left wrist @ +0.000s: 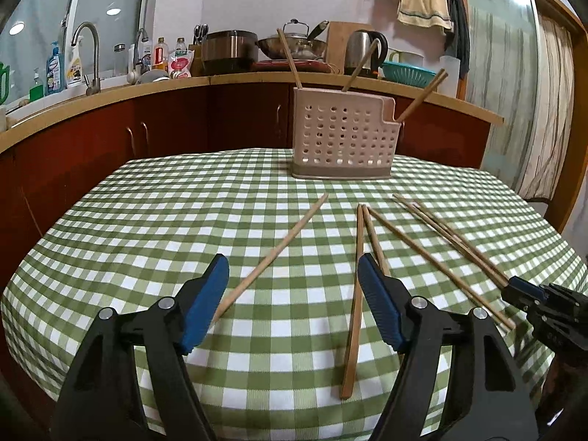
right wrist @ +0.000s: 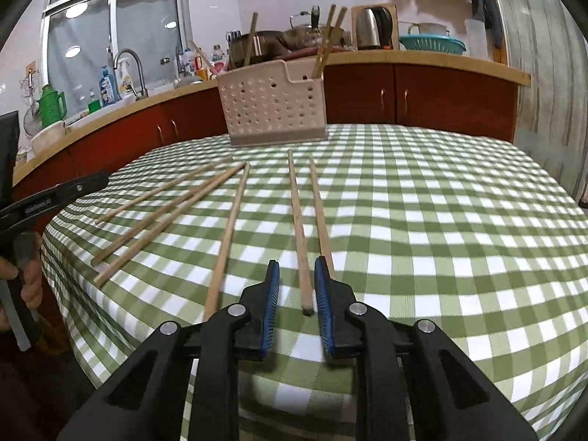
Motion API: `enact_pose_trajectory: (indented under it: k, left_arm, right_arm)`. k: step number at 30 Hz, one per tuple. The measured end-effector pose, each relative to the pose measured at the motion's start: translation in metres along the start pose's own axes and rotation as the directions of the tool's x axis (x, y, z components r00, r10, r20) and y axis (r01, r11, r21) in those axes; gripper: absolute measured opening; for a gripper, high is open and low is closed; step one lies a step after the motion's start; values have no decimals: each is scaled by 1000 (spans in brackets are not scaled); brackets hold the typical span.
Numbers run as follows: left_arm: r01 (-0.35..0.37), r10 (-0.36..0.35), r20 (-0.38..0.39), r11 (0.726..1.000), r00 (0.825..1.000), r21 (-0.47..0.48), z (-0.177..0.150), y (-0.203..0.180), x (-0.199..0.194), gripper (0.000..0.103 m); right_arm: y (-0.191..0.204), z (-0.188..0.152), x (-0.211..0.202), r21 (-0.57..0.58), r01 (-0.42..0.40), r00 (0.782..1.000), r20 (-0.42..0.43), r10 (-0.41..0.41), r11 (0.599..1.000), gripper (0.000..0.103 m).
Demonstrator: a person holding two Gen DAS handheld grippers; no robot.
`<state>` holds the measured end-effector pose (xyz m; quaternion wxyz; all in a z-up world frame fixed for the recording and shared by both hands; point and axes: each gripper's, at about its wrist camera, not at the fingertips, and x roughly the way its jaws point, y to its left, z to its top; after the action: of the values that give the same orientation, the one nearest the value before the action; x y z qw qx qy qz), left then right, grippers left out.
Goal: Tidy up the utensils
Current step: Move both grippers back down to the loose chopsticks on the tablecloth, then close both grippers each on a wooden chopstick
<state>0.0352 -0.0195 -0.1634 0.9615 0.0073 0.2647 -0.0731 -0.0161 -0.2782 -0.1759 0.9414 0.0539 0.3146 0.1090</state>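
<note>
Several wooden chopsticks lie on the green checked tablecloth (left wrist: 183, 228). A perforated beige utensil holder (left wrist: 343, 137) stands at the far side and holds three chopsticks; it also shows in the right wrist view (right wrist: 272, 104). My left gripper (left wrist: 294, 270) is open and empty above the cloth, between a lone chopstick (left wrist: 279, 250) on its left and a crossed pair (left wrist: 358, 275) on its right. My right gripper (right wrist: 297, 268) is partly open, its jaws on either side of the near end of one chopstick (right wrist: 299, 242), not closed on it. Another chopstick (right wrist: 319, 205) lies just right of that one.
A kitchen counter (left wrist: 176, 84) with sink, bottles, pots and a kettle runs behind the table. The table edge curves off at left and right. The left gripper's arm (right wrist: 47, 198) shows at the left edge of the right wrist view.
</note>
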Motion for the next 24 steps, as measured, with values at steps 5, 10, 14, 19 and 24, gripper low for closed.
enact_pose_trajectory:
  k: [5,10,14,19,24]
  left_arm:
    - [10,-10,-23,1000,1000,2,-8,-2,0,64]
    - [44,-43,-65,999,997,21,-22,-11,-1,63]
    - [76,-70,-122,996,990,46,-35,-19,6,50]
    - [106,-92,-157,991,983,81,-43,-25,13,22]
    - [114,-98,-153,989,983,98,-42,-27,13,8]
  right_arm:
    - [-2,0,-1,6,13,1000,-1,-13,1000,11]
    - [0,0,0,-8,22,1000,-1,-22,1000,8]
    - [1,1,0,-10,23,1000,-3,-23,1000,8]
    - [0,2,-2,-7,26,1000,6,-26,1000,7]
    - [3,7,-10,-5,27,999,37,-27,1000,7]
